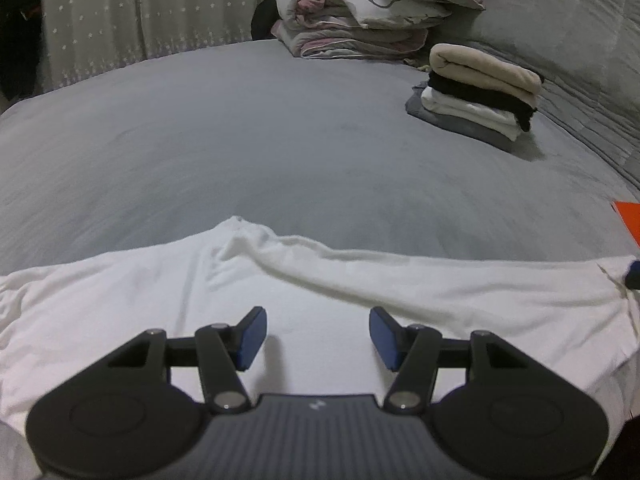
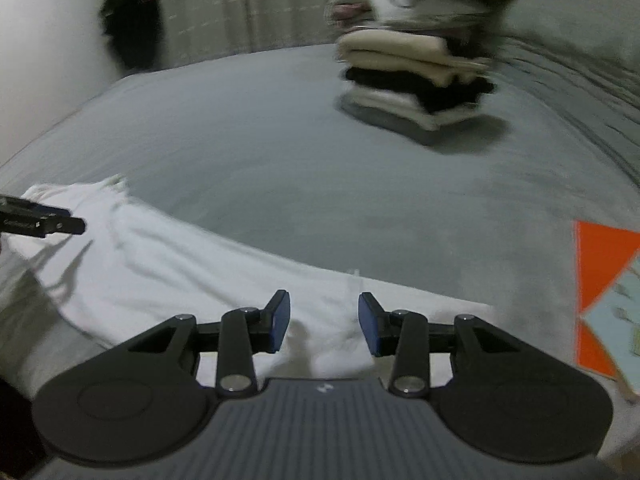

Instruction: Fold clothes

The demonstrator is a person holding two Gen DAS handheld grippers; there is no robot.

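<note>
White garment (image 1: 320,292) flat on bed, both grippers' fingers apart, empty

In the right wrist view, motion blur smears the stack of folded beige, black and white clothes (image 2: 416,80), so its separate layers cannot be told apart. The orange and pale blue flat card (image 2: 608,300) is cut by the right edge. In the left wrist view, the crumpled white cotton garment (image 1: 280,300) runs beneath the gripper body and past the left edge, hiding its full shape.

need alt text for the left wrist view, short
The left gripper, jaws open and holding nothing, hovers over a white garment spread on a grey bed. A stack of folded clothes sits far right, piled bedding behind it.
</note>
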